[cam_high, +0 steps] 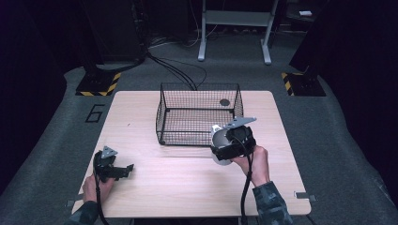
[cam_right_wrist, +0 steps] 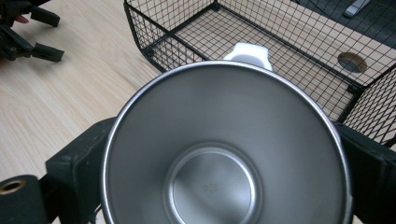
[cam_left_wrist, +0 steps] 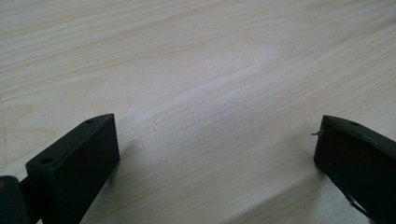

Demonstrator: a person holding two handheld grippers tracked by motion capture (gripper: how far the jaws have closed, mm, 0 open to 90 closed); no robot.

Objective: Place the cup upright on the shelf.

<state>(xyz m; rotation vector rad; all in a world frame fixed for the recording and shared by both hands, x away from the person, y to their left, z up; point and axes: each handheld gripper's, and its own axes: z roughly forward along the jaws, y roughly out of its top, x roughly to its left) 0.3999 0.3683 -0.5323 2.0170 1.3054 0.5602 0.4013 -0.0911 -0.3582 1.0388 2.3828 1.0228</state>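
Observation:
A steel cup [cam_right_wrist: 224,140] with a white handle [cam_right_wrist: 246,53] is clamped between the jaws of my right gripper [cam_high: 224,146], its mouth facing the camera. In the high view the cup [cam_high: 218,140] hangs just in front of the near wall of a black wire basket [cam_high: 199,112] at the table's middle back. My left gripper [cam_high: 123,171] rests low at the table's front left, jaws wide apart over bare wood [cam_left_wrist: 215,116] with nothing between them. From the right gripper view, the left gripper [cam_right_wrist: 28,35] lies far off at the upper left.
The basket [cam_right_wrist: 289,51] holds nothing that I can see. A round hole [cam_high: 225,102] in the wooden table [cam_high: 187,183] shows through the mesh at its back right. Dark floor, cables and stand bases lie beyond the table.

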